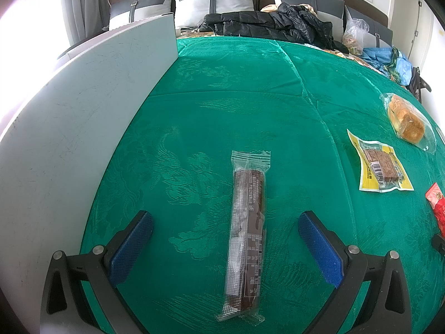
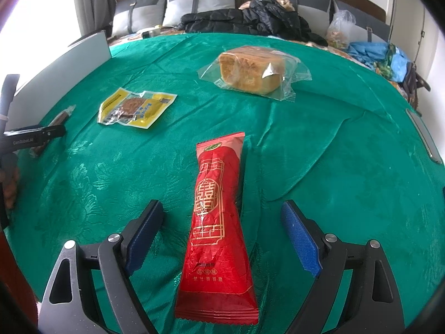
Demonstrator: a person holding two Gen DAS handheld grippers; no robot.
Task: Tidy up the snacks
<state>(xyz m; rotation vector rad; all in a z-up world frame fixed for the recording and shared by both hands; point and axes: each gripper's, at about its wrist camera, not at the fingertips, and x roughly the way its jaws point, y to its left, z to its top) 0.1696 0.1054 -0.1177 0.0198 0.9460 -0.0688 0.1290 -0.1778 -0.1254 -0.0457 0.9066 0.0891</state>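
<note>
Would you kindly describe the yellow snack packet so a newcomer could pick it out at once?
On the green tablecloth, look left of the clear-wrapped bread loaf, beyond the long red packet. The yellow packet lies flat there, the only yellow wrapper, with a brown slab showing through its clear window.

My green cloth (image 1: 250,83) spreads ahead; grey cushions (image 1: 214,0) line the headboard; a black jacket (image 1: 272,23) lies there; daylight glares from my left.

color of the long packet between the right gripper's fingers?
Red with gold printed ornament: the long packet lies between the open right gripper fingers. Clearest in the right wrist view.
</note>
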